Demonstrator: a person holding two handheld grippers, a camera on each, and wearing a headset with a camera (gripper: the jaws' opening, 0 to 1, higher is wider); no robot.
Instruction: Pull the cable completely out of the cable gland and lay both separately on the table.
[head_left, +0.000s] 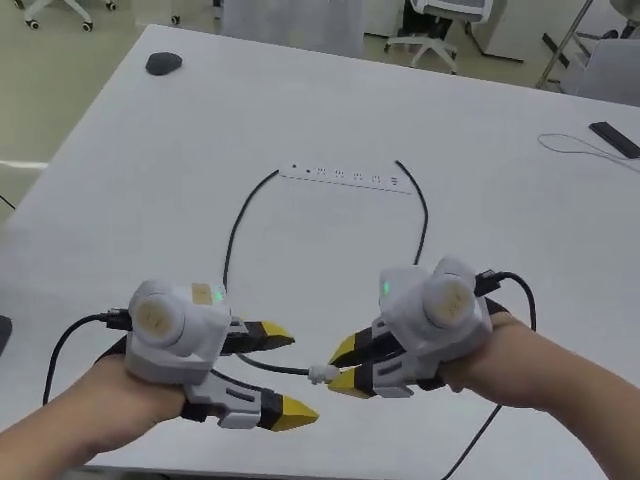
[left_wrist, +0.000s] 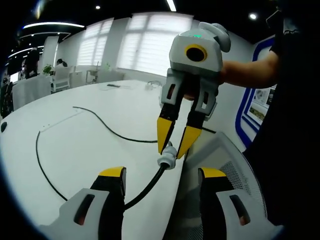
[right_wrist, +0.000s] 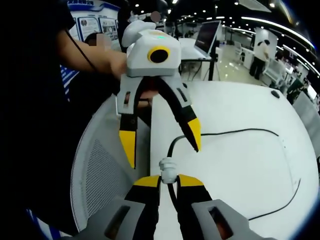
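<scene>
A small white cable gland (head_left: 322, 375) sits on a long black cable (head_left: 270, 366) just above the table's near edge. My right gripper (head_left: 340, 368) is shut on the cable right behind the gland (right_wrist: 168, 170), which pokes out past its yellow tips. The left gripper (head_left: 285, 372) faces it with its jaws wide open, and the cable (left_wrist: 145, 187) runs between them untouched. In the left gripper view the right gripper (left_wrist: 172, 150) hangs over the gland (left_wrist: 167, 157). In the right gripper view the left gripper (right_wrist: 162, 150) stands open just beyond the gland.
A white power strip (head_left: 345, 177) lies mid-table, with black cable looping round both its ends. A dark mouse (head_left: 163, 64) is at the far left and a flat black device (head_left: 615, 138) at the far right. The white table's (head_left: 120, 200) front edge is just below the grippers.
</scene>
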